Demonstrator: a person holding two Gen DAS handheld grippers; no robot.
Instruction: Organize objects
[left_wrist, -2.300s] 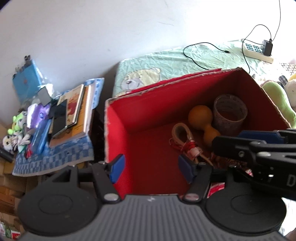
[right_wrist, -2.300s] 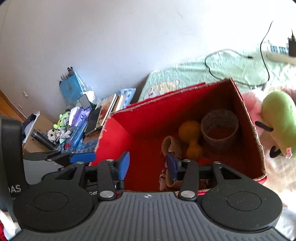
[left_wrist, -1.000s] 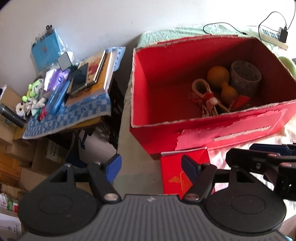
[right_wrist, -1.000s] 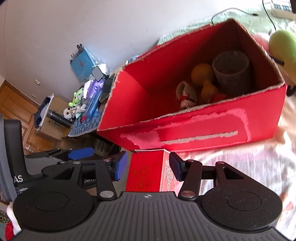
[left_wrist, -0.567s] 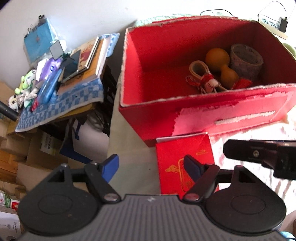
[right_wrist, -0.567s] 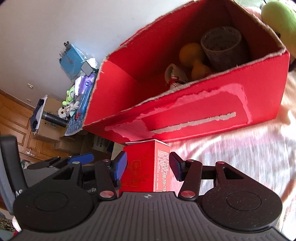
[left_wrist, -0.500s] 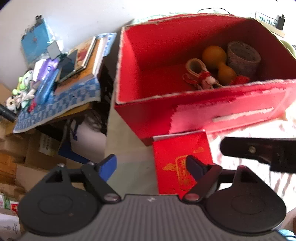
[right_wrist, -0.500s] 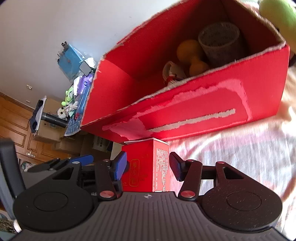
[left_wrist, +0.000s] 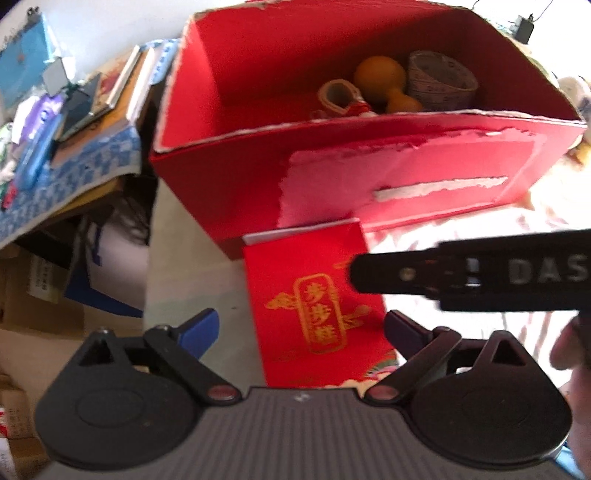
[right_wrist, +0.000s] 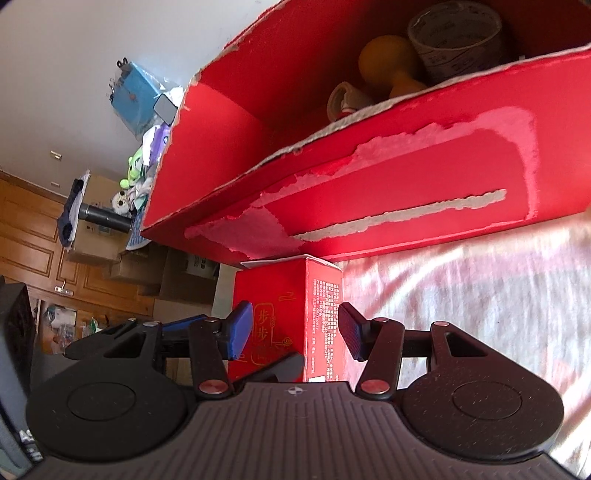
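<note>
small red box (right_wrist: 295, 317) against big red carton (right_wrist: 406, 177)

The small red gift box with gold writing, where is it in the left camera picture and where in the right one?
Left wrist view: the small red gift box is at lower centre, between the open left gripper fingers.
Right wrist view: it stands at lower centre, between the open right gripper fingers.
Shared landmark: the big red carton with torn paper, right behind it.
</note>
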